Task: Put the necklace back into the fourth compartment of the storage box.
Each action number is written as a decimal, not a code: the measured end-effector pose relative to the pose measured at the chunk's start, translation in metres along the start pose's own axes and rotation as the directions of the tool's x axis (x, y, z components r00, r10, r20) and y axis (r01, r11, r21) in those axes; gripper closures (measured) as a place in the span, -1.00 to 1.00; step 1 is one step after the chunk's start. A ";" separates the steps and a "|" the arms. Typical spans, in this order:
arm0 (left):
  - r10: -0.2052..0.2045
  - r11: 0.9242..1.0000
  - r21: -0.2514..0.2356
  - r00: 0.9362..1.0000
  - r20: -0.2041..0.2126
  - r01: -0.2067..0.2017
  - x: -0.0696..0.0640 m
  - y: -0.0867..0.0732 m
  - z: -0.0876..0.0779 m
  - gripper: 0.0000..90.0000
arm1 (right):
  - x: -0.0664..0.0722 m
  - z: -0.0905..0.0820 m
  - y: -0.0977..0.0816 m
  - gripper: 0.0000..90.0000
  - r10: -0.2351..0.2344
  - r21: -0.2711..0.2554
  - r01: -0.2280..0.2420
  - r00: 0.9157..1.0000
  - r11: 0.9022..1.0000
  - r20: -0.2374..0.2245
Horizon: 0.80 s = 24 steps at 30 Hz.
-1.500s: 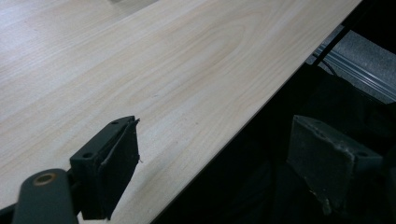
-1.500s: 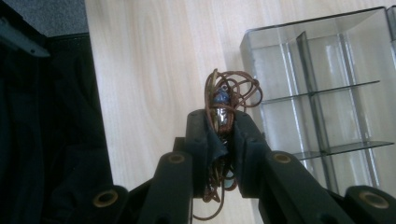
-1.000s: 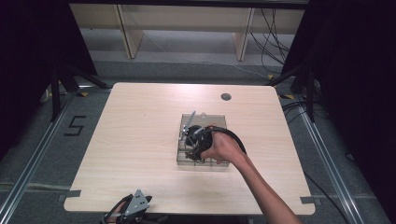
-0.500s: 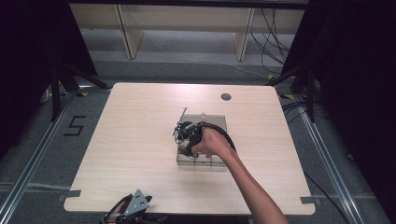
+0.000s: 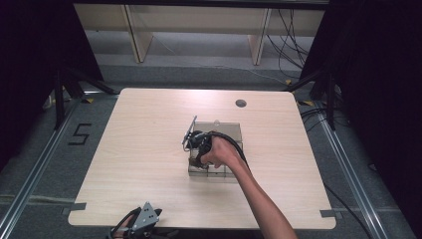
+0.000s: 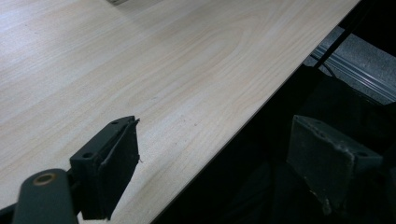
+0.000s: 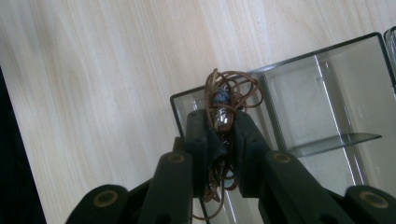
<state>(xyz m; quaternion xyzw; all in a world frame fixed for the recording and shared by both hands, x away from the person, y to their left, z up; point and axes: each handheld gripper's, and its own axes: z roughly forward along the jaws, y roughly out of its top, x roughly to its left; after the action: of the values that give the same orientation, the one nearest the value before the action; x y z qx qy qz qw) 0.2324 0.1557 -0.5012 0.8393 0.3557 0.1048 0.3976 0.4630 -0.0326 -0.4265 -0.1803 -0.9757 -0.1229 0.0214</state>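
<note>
On the pale wooden table [image 5: 149, 149], a clear compartment box [image 5: 226, 132] is set near the middle, so that its open cells can be reached from above. Over its near corner cell the right gripper [image 7: 223, 122] is held, clamped on a tangled brown cord with a bead [image 7: 229, 93], which juts beyond the tips. At the near edge the left gripper [image 6: 212, 163] is parked, jaws apart and empty.

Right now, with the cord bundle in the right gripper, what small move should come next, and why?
Probably lower it a little further and open the jaws. The right gripper is shut on the brown cord bundle, which hangs over a corner compartment of the clear box, seemingly not yet resting inside.
</note>
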 end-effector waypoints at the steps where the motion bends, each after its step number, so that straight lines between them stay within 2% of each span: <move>1: 0.008 1.000 0.002 1.000 0.010 -0.008 0.000 0.000 -0.001 -0.65 | -0.001 0.001 0.000 0.75 0.000 -0.004 0.000 1.000 1.000 -0.003; 2: 0.029 1.000 0.001 1.000 0.001 -0.029 0.002 0.001 -0.001 -0.65 | -0.002 0.002 0.001 0.75 -0.002 -0.009 0.002 1.000 1.000 0.000; 3: 0.029 1.000 0.002 1.000 -0.003 -0.029 0.001 0.001 -0.001 -0.65 | -0.003 0.004 0.001 0.75 -0.011 -0.008 0.011 1.000 1.000 -0.008; 4: 0.029 1.000 0.002 1.000 0.005 -0.029 0.002 0.001 -0.001 -0.65 | -0.002 0.005 0.002 0.75 0.004 -0.001 -0.004 1.000 1.000 -0.007; 8: 0.030 1.000 0.004 1.000 0.003 -0.030 0.001 0.001 -0.001 -0.65 | -0.004 0.012 0.001 0.75 0.011 -0.002 -0.011 1.000 1.000 -0.014; 11: 0.011 1.000 0.004 1.000 0.004 -0.011 0.000 0.000 -0.001 -0.65 | -0.005 0.016 -0.001 0.75 0.018 0.007 -0.018 1.000 1.000 -0.023; 12: 0.027 1.000 0.002 1.000 0.000 -0.027 0.001 0.000 -0.001 -0.65 | -0.007 0.019 -0.003 0.75 0.030 -0.002 -0.030 0.999 1.000 -0.025; 14: 0.021 1.000 0.004 1.000 0.000 -0.021 0.001 0.000 0.000 -0.65 | -0.008 0.020 -0.004 0.75 0.041 0.006 -0.040 0.999 0.999 -0.030; 15: 0.001 1.000 0.017 1.000 0.024 -0.002 0.000 0.000 -0.001 -0.65 | -0.010 0.023 -0.006 0.75 0.023 -0.003 -0.023 0.999 1.000 -0.032; 16: 0.017 1.000 -0.006 1.000 0.011 -0.017 0.000 0.000 0.000 -0.65 | -0.010 0.023 -0.006 0.75 0.046 0.003 -0.046 0.998 0.999 -0.035; 17: 0.017 1.000 -0.006 1.000 0.011 -0.017 0.000 0.000 0.000 -0.65 | -0.009 0.024 -0.006 0.75 0.055 0.006 -0.055 0.998 0.998 -0.035; 18: 0.035 0.999 0.013 0.999 0.001 -0.035 0.001 0.000 0.000 -0.65 | -0.012 0.026 -0.007 0.75 0.036 0.001 -0.036 0.999 0.999 -0.040; 19: 0.035 0.999 0.013 0.999 0.001 -0.035 0.001 0.000 0.000 -0.65 | -0.012 0.026 -0.007 0.75 0.036 0.001 -0.036 0.999 0.999 -0.040; 20: 0.018 1.000 0.008 1.000 -0.010 -0.018 -0.001 -0.001 0.001 -0.65 | -0.013 0.028 -0.007 0.75 0.038 0.018 -0.037 0.999 0.999 -0.039; 21: 0.027 1.000 0.015 0.999 -0.028 -0.026 -0.001 -0.001 0.001 -0.65 | -0.013 0.029 -0.007 0.75 0.045 0.019 -0.044 0.998 0.999 -0.042; 23: 0.024 1.000 0.019 1.000 -0.015 -0.023 -0.001 0.000 0.000 -0.65 | -0.012 0.030 -0.007 0.75 0.066 0.027 -0.065 0.997 0.998 -0.039; 24: 0.024 1.000 0.018 1.000 -0.015 -0.024 -0.001 -0.001 0.001 -0.65 | -0.013 0.032 -0.007 0.74 0.053 0.027 -0.052 0.998 0.998 -0.042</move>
<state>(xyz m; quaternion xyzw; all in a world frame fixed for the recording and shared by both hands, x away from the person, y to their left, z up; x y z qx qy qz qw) 0.2318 0.1550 -0.5020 0.8463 0.3493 0.1128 0.3860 0.4729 -0.0358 -0.4604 -0.2031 -0.9713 -0.1137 0.0478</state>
